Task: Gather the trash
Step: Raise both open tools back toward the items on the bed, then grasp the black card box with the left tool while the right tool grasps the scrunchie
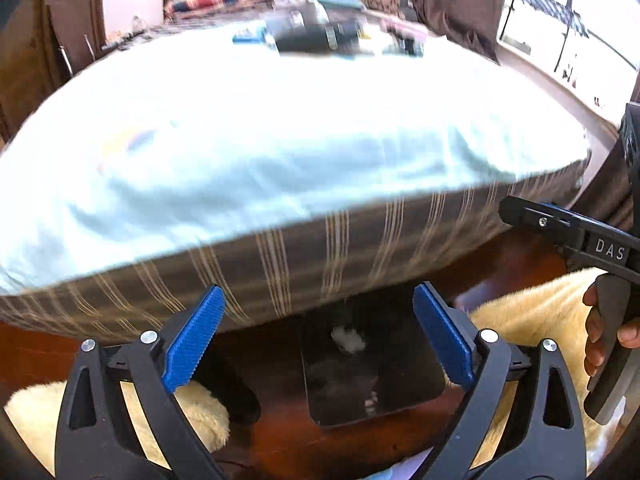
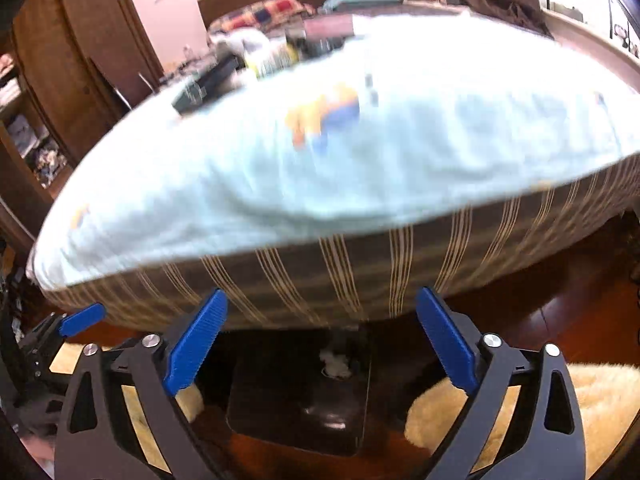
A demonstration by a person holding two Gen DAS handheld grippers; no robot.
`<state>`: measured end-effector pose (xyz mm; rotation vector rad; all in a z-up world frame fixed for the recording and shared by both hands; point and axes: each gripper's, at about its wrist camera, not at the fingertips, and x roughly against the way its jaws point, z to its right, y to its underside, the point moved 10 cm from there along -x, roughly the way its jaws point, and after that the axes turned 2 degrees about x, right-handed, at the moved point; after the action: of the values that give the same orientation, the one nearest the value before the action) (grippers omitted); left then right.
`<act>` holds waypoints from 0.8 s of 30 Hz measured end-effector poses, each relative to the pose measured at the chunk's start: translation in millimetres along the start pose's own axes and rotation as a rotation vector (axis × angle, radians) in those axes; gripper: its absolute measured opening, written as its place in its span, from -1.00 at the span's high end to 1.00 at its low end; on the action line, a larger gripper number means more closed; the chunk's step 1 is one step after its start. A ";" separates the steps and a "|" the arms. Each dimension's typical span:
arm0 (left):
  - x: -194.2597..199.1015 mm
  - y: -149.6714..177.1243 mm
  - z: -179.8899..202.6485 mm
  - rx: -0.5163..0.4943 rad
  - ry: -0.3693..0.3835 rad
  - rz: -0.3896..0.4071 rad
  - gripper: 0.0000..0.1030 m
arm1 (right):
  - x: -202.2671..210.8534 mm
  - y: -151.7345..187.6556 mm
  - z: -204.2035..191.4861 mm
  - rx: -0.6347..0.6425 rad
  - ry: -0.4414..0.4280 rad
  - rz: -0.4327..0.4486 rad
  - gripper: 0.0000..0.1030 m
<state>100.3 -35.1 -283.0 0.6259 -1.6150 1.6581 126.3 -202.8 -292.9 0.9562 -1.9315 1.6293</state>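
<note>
Black bin (image 1: 372, 384) sits on the wooden floor (image 2: 560, 312) right at the foot of the bed (image 1: 280, 140), with a white crumpled wad of trash (image 1: 348, 338) lying inside it. Both claws hang above it: the left claw (image 1: 320, 332) is spread wide and holding nothing, and the right claw (image 2: 322, 338) is also wide and holding nothing. Cream fluffy rug (image 2: 600, 404) flanks the bin on both sides. Everything's a bit motion-blurred, and the stuff piled at the far end of the bed is too smeared to name.
</note>
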 end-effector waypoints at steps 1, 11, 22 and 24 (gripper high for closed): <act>6.0 -7.4 -1.1 -0.002 -0.006 0.019 -0.76 | 5.4 -7.0 -1.8 0.009 0.002 0.016 -0.89; 20.3 -69.0 -7.1 -0.010 -0.017 0.092 -0.77 | 16.6 -80.3 -7.5 0.064 0.035 0.111 -0.91; -0.4 -138.6 -20.4 -0.021 -0.028 0.127 -0.77 | -16.9 -142.9 -1.1 0.066 0.071 0.133 -0.91; -6.3 -151.3 -21.0 -0.019 -0.025 0.130 -0.77 | -24.4 -151.8 0.9 0.058 0.072 0.135 -0.91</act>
<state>224.2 -23.2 -194.2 0.5442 -1.7198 1.7315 254.8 -208.6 -208.6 0.7927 -1.9466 1.7794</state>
